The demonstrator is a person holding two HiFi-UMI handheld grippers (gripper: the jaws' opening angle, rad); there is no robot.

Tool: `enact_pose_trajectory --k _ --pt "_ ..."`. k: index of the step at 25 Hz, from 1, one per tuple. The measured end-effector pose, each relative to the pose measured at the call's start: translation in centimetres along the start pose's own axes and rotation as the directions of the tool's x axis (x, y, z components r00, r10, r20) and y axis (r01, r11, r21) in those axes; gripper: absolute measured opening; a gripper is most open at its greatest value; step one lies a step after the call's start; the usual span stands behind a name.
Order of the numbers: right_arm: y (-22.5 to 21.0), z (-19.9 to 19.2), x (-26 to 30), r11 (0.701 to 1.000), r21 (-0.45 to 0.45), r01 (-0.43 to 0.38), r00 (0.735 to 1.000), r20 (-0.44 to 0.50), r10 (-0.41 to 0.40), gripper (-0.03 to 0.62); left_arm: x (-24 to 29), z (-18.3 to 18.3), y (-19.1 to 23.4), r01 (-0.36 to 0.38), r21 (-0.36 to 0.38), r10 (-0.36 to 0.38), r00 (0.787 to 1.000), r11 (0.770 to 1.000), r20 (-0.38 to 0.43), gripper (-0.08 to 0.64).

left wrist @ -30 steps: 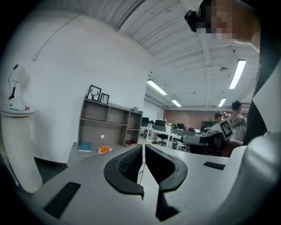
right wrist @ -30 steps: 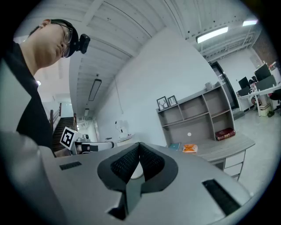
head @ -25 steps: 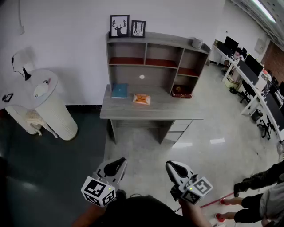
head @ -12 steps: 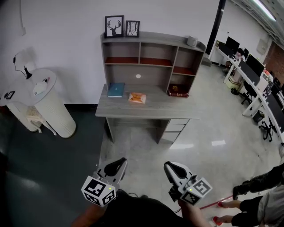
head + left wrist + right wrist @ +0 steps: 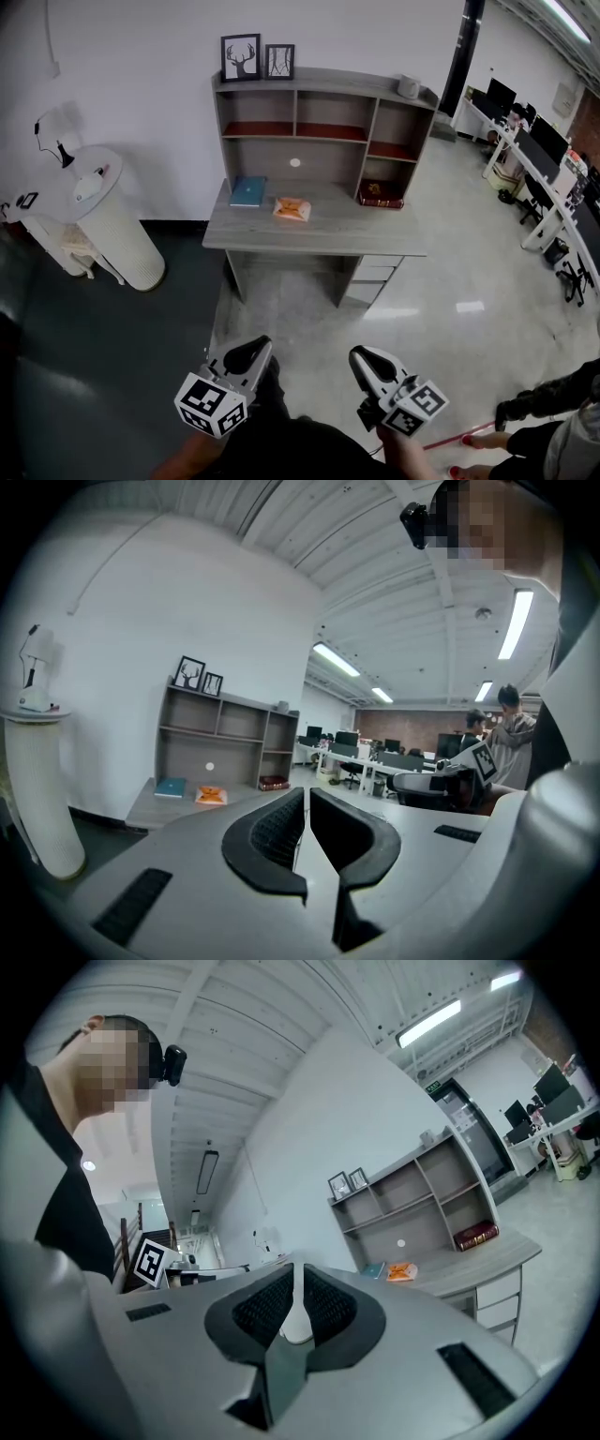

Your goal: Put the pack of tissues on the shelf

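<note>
The pack of tissues (image 5: 292, 208), flat and orange, lies on the desk (image 5: 375, 236); the left gripper (image 5: 249, 353) and right gripper (image 5: 365, 357) are both closed, empty.

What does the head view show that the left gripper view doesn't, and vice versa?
Head view only: the black-and-white marker cube of the left gripper and the grey desk's drawers. Left gripper view only: that gripper's ribbed pads, closed together, and the black camera on the person's head. Both: the desk's shelf unit, the orange pack of tissues and the teal book on the desktop.

Tongs (image 5: 307, 803) closed, empty; tissue pack (image 5: 212, 795) on desk (image 5: 157, 809)
</note>
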State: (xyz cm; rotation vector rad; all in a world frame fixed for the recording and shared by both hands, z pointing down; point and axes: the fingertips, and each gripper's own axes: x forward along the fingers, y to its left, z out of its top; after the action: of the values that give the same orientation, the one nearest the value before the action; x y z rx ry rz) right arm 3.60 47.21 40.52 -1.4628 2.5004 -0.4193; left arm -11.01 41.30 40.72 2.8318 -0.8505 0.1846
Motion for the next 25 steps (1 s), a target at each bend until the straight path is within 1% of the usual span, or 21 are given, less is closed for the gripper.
enact_pose_trajectory --k 4,9,14,18,22,25 --pt "-1.8 0.2 2.0 1.0 0.005 -0.001 1.0 0.002 0.001 0.021 1.9 0.1 1.6 0.002 -0.005 -0.002 1.0 1.0 -0.004 0.031" --pt "-4.8 1.3 6.1 1.0 0.003 -0.002 1.0 -0.007 0.002 0.021 5.6 1.2 5.3 0.008 -0.014 -0.008 1.0 1.0 0.004 0.031" --pt "-9.1 3.2 11.7 1.0 0.0 0.015 1.0 -0.006 -0.015 0.02 10.6 3.1 10.7 0.022 -0.022 -0.022 1.0 1.0 0.013 0.031" --pt "-12.3 5.4 17.2 0.999 -0.012 0.032 0.999 -0.009 -0.032 0.02 14.4 5.3 15.4 0.043 -0.025 -0.043 0.999 0.999 0.022 0.031" --pt "-14.3 7.1 22.6 0.999 -0.02 0.036 0.999 -0.008 -0.036 0.02 16.8 7.2 20.3 0.049 -0.013 -0.049 0.998 0.999 0.025 0.031" --pt "-15.2 7.7 26.1 0.999 -0.028 0.029 0.999 -0.012 -0.029 0.02 18.1 7.7 23.4 0.053 -0.004 -0.053 0.998 0.999 0.02 0.031"
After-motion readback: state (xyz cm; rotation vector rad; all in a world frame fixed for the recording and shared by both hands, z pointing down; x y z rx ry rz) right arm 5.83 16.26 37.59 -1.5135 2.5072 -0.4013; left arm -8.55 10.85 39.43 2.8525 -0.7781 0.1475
